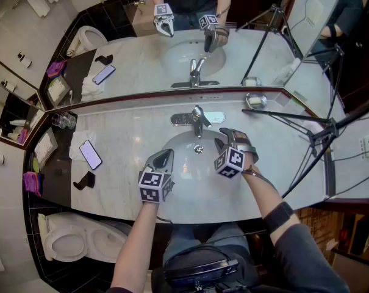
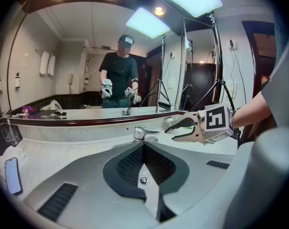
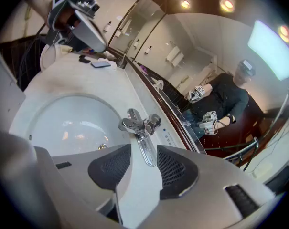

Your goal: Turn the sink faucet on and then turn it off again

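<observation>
The chrome faucet (image 1: 195, 119) stands at the back rim of the white sink basin (image 1: 190, 179), in front of the mirror. I see no stream of water from it. My right gripper (image 1: 224, 140) hovers over the basin's right side, just short of the faucet. In the right gripper view its jaws (image 3: 143, 157) stand open, with the faucet (image 3: 140, 124) just beyond them and nothing gripped. My left gripper (image 1: 163, 159) hangs over the basin's left side, and its jaws (image 2: 144, 147) are shut and empty. From there the faucet (image 2: 140, 133) shows farther back, with the right gripper (image 2: 192, 128) beside it.
On the counter to the left lie a phone (image 1: 90, 154), a white cloth (image 1: 80, 140), drinking glasses (image 1: 63, 121) and a small black object (image 1: 85, 180). A soap dish (image 1: 255, 100) sits at the back right. A black tripod (image 1: 306, 127) leans over the right end. A toilet (image 1: 74, 240) stands lower left.
</observation>
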The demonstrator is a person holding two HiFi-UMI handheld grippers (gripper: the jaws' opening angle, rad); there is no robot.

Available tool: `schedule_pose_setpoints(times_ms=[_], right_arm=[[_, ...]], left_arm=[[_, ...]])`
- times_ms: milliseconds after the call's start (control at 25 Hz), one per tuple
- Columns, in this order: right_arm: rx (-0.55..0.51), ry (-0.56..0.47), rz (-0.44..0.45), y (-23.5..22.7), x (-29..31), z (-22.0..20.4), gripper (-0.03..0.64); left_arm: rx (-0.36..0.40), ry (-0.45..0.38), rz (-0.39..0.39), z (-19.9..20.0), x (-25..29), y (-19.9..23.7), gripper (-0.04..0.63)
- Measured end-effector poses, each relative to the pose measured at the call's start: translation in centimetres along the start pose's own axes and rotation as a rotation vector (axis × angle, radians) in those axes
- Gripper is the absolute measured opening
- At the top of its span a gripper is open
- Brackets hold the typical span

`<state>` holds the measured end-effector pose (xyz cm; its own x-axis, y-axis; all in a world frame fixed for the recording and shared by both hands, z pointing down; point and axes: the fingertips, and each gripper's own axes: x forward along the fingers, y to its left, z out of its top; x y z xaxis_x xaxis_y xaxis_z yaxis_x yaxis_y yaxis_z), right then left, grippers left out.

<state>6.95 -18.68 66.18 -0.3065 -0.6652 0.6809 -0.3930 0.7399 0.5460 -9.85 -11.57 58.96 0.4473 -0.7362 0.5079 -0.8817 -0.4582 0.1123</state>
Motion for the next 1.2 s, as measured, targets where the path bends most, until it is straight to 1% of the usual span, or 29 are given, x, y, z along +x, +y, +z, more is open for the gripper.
schedule_pose_setpoints(times_ms=[240,320,400,480,640,720,800,920,1200], right_arm=[[-0.266,-0.001,-0.046,-0.9,4.9,1.9,0.195],[-0.330,0.000,-0.042,-0.9,6.1,2.4,0.196],[-0.366,0.001,-0.040,-0.8,7.2,2.9,0.196],[-0.378,0.007,-0.047,-1.1,8.1,3.3,0.198],[-0.369,0.023,-0.057,-2.2,9.4,3.7,0.196],[-0.362,0.014,-0.071,-2.8,9.7,4.0,0.196],[-0.378,0.009,-0.082,-3.2,9.8,4.4,0.193],[-0.399,0.016,-0.081,-3.3,9.9,4.5,0.192],[-0.389,0.030,-0.056,-4.0,10.1,5.4,0.189]], left_arm=[[0.001,-0.001,-0.001,-0.3,1.6,0.5,0.002],[-0.002,0.004,0.004,-0.9,1.9,0.6,0.002],[-0.006,0.011,0.013,-1.5,2.0,0.9,0.002],[-0.011,0.012,0.016,-1.9,1.9,1.3,0.002],[-0.033,0.011,0.032,-2.5,1.5,2.3,0.002],[-0.044,0.010,0.039,-2.6,1.3,2.8,0.002],[-0.053,0.010,0.044,-2.7,1.3,3.1,0.002],[-0.062,0.011,0.042,-2.8,1.7,3.2,0.002],[-0.058,0.012,0.024,-2.4,2.4,2.9,0.002]])
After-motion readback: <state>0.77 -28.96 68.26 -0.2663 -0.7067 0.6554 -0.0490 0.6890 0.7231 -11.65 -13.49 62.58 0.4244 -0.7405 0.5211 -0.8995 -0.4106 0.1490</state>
